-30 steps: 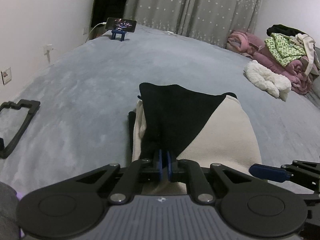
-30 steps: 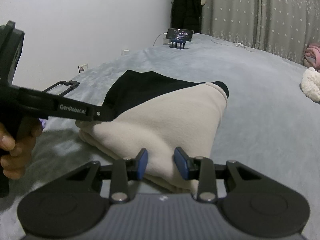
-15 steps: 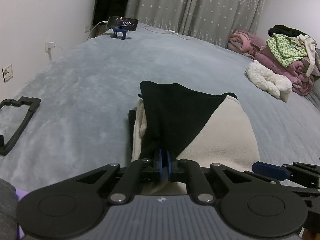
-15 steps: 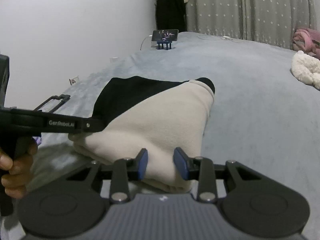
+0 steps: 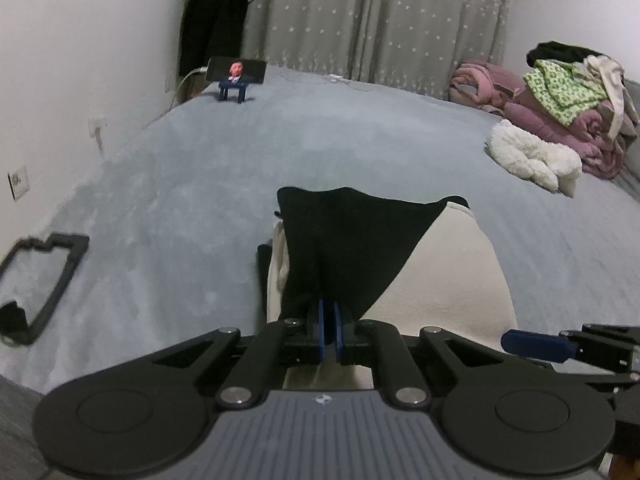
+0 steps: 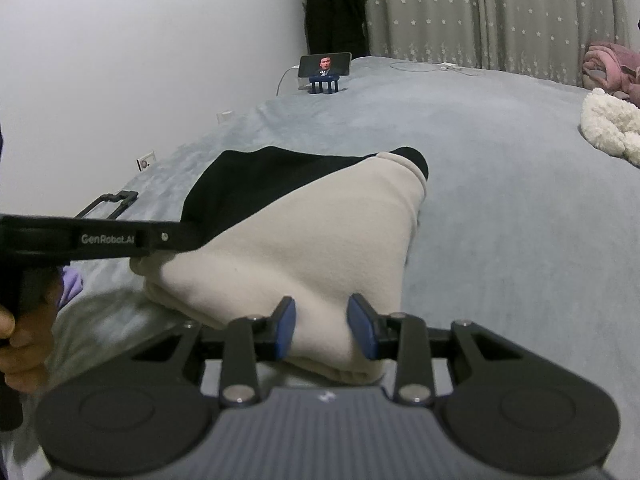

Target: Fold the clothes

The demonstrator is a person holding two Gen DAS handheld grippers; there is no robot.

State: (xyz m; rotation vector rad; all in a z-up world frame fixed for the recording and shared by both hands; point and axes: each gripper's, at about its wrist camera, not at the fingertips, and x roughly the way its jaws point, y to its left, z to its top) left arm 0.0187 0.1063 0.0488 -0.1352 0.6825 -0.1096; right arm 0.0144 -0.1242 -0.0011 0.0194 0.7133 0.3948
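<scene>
Nothing shifts since before, both grippers stay put | my left gripper (image 5: 328, 330) pinches garment (image 6: 296, 248) near corner | right gripper (image 6: 322, 332) clamps its cream fold | garment lies folded on bed (image 5: 200, 208)

The right tongs (image 6: 323, 330) are rolling a little around the garment (image 6: 304, 248) corner between them. In their view the garment is swinging leftward and its cream corner is filling more of the gap. The hand (image 6: 20, 344) beside the garment is dropping toward the frame's lower left edge.
</scene>
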